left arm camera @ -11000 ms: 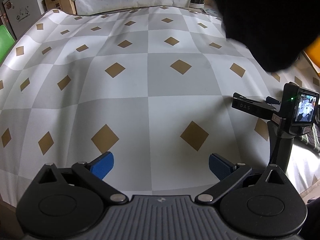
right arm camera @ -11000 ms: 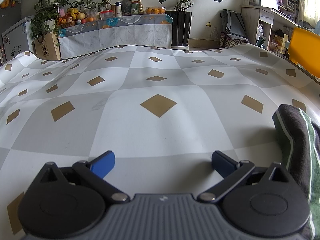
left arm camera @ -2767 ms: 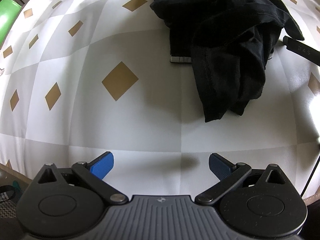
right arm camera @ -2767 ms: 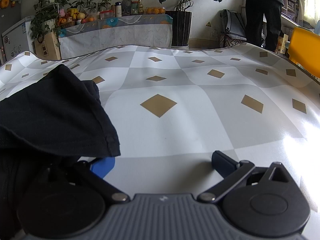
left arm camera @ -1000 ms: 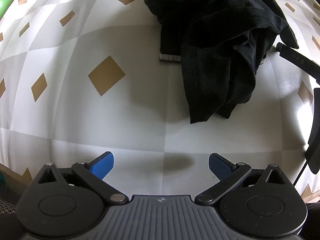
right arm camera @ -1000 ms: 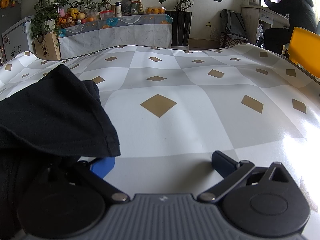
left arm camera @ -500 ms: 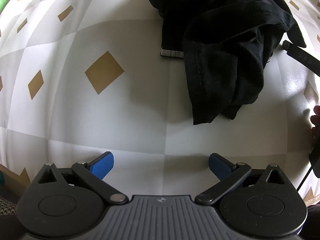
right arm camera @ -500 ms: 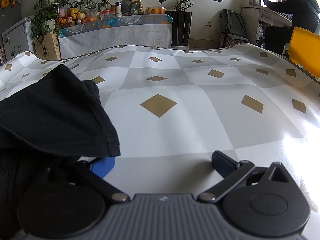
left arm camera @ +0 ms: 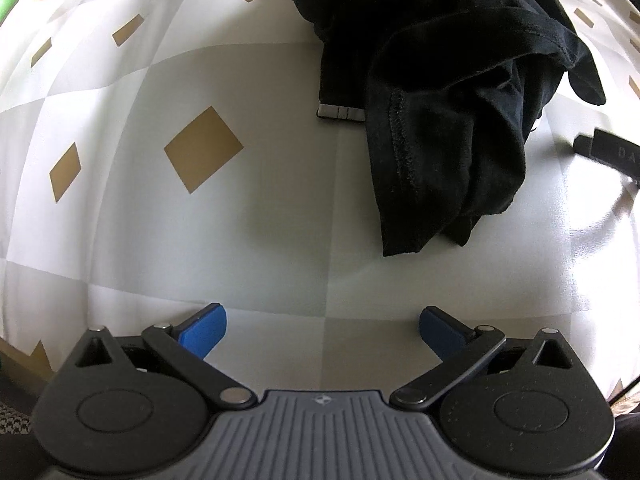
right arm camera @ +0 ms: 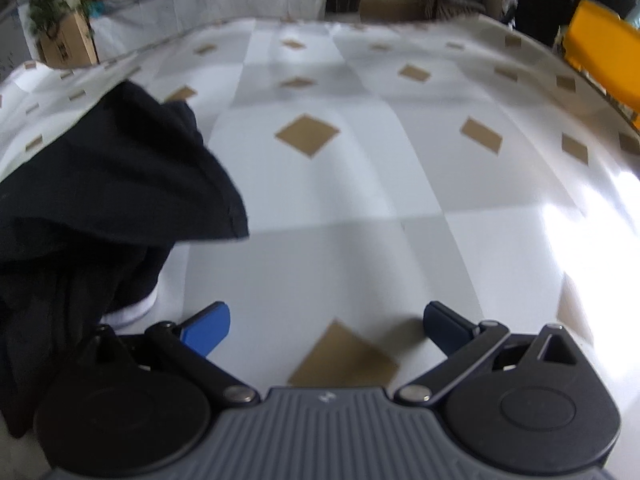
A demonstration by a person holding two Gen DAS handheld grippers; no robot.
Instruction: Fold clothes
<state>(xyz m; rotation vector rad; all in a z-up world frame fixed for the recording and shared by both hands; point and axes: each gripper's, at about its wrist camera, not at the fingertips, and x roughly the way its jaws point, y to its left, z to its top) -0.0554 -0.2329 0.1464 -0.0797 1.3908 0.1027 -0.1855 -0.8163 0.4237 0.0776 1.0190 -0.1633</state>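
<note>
A crumpled black garment (left arm camera: 448,92) lies heaped on the tabletop (left arm camera: 248,208), whose cloth is grey-and-white checked with tan diamonds. Both the left tongs (left arm camera: 322,330) and right tongs (right arm camera: 326,326) are spread, empty. Beyond stand a yellow chair (right arm camera: 604,52) and plants (right arm camera: 52,4).

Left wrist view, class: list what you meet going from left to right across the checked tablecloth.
Tan diamond print → crumpled black garment → black finger of the right gripper.
</note>
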